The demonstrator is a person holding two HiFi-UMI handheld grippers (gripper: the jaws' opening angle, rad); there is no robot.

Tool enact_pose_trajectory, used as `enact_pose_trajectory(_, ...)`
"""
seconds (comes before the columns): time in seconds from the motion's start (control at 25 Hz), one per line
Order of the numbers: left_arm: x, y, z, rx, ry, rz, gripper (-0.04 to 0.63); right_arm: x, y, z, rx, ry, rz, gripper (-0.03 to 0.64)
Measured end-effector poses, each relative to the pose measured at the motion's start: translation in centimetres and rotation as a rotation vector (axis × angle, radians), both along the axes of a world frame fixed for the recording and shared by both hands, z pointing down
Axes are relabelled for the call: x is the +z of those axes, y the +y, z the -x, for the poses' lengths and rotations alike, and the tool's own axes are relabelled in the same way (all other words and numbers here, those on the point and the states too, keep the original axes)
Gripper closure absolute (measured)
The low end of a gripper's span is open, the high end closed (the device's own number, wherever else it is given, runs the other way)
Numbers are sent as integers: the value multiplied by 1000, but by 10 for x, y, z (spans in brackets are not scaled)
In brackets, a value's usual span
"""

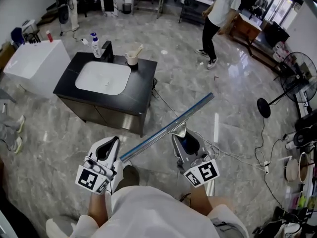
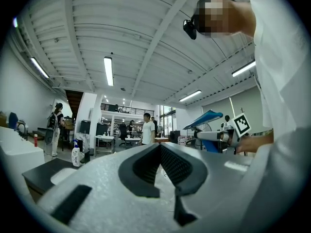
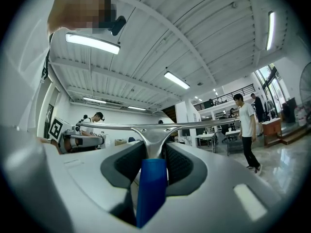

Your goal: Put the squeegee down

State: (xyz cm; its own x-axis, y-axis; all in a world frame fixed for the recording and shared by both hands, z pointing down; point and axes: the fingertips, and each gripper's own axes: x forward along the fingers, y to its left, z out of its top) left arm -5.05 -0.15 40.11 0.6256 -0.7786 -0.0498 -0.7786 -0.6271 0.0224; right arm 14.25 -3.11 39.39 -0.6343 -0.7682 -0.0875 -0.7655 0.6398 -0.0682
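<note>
Nearest the camera, the left tool (image 1: 111, 144) has its jaws together at the tips with nothing between them. It is empty and pointing level. Just beside it is the right tool (image 1: 183, 139), clamped narrow on the squeegee (image 1: 168, 127); the blue handle (image 3: 151, 188) sits between the pads and the metal neck sticks out in front. The long blade runs crosswise above the right tool. Its near end passes close by the left tool but isn't gripped there, and its far end angles up and to the right over the floor (image 1: 223, 108).

The squeegee is in the air, held by the right tool only and resting on nothing.

Further out is a dark worktop (image 1: 141, 88) with a white basin (image 1: 101, 78), a spray bottle (image 1: 95, 44) and a cup (image 1: 132, 57) at its back edge, well apart from the squeegee. Beyond that a person (image 1: 218, 19) is walking, and a fan (image 1: 297, 78) stands at right.

Progress: the put-down is not done. Probably left to do: bring it to a surface, likely the worktop, lower it, then open the right tool and back off.
</note>
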Motion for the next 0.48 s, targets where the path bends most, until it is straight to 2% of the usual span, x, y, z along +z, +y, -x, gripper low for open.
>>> enact_pose_trajectory(0.28,-6,-95,81,26,1,0,595,-11,-86,75,27,23,5,479)
enact_pose_trajectory(0.48,-2,-136,106,24,15,15,594,-3,-126,102,11,48,38,478)
